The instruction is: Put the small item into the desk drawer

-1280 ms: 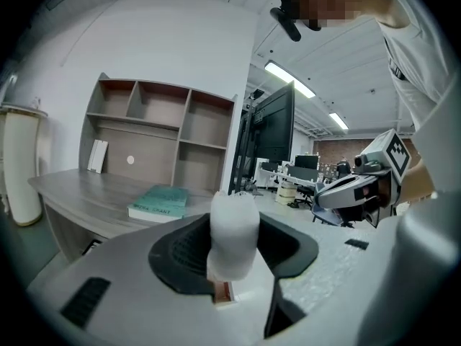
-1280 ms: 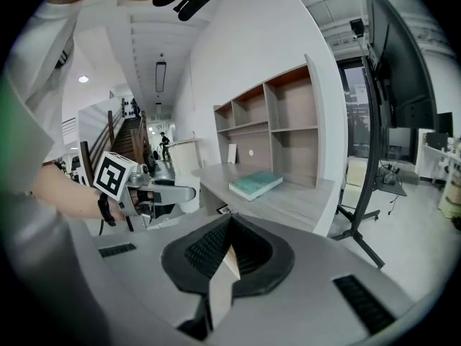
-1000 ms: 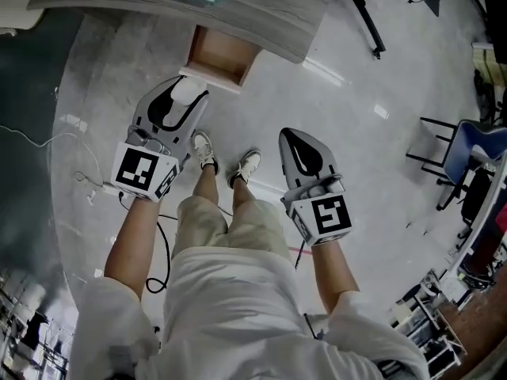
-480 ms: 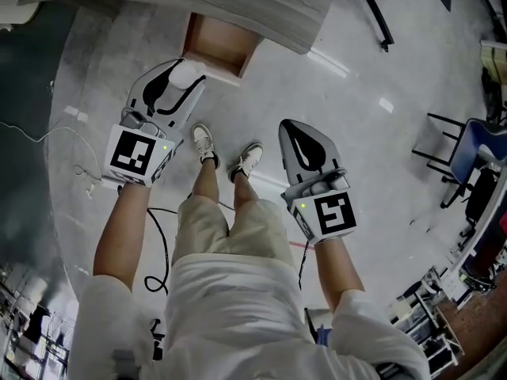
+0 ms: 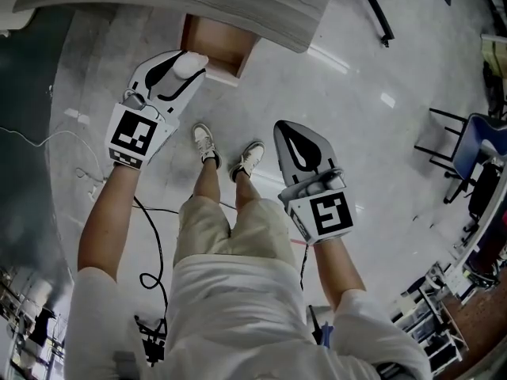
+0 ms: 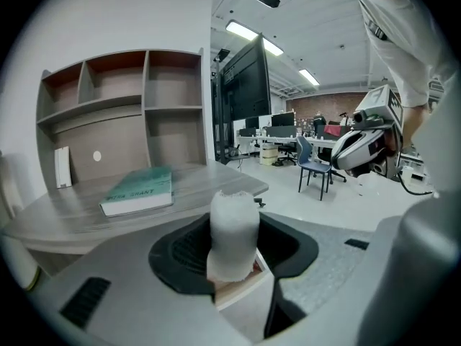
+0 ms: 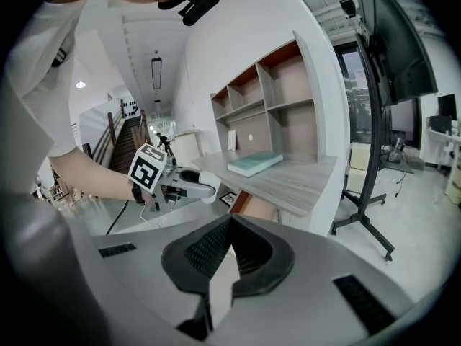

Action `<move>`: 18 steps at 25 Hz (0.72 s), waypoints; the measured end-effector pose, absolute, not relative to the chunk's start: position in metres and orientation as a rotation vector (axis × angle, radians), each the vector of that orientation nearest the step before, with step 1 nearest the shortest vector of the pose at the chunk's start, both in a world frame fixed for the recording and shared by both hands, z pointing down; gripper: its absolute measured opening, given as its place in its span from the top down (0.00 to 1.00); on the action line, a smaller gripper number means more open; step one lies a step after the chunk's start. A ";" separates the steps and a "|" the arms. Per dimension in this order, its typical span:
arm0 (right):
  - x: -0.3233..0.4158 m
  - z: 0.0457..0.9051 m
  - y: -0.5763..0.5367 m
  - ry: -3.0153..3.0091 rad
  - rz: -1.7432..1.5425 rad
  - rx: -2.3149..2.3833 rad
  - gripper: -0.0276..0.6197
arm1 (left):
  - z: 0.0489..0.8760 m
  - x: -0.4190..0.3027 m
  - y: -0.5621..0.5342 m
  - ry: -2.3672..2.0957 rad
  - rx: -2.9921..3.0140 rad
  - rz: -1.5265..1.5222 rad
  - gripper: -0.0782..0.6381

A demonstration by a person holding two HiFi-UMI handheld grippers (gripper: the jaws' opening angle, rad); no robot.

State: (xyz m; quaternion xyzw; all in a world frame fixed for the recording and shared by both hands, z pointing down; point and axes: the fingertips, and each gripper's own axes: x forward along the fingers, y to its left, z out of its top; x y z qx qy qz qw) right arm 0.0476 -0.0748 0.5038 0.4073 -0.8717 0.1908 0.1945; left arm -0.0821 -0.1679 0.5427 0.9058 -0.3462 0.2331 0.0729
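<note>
1. The left tongs [image 5: 186,68] are clamped on the small white item [image 6: 233,229], which stands upright between the pads, its top poking out past the tips.
2. In the head view the item sits at the near left corner of the open drawer [image 5: 226,42] – over its front edge, not down inside.
3. The drawer is pulled out from under the grey counter [image 5: 261,6] and shows a bare wooden bottom.
4. A teal book [image 6: 137,189] lies flat on the counter, in front of a shelf unit [image 6: 130,99] at the far side.
5. The right tongs [image 5: 295,137] are together with nothing between them – held low over the floor, to the right of the person's shoes [image 5: 204,145] and well apart from the drawer.
</note>
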 end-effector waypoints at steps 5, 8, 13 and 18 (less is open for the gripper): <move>0.043 0.507 -0.074 -2.442 0.542 1.138 0.96 | 0.560 -0.080 -0.174 -0.983 2.737 0.785 0.64; 0.040 0.509 -0.072 -2.437 0.548 1.133 0.96 | 0.571 -0.078 -0.176 -0.934 2.752 0.856 0.64; 0.037 0.514 -0.071 -2.430 0.557 1.124 0.96 | 0.599 -0.073 -0.182 -0.855 2.760 0.988 0.64; 0.035 0.517 -0.072 -2.421 0.573 1.116 0.96 | 0.627 -0.071 -0.187 -0.784 2.763 1.080 0.64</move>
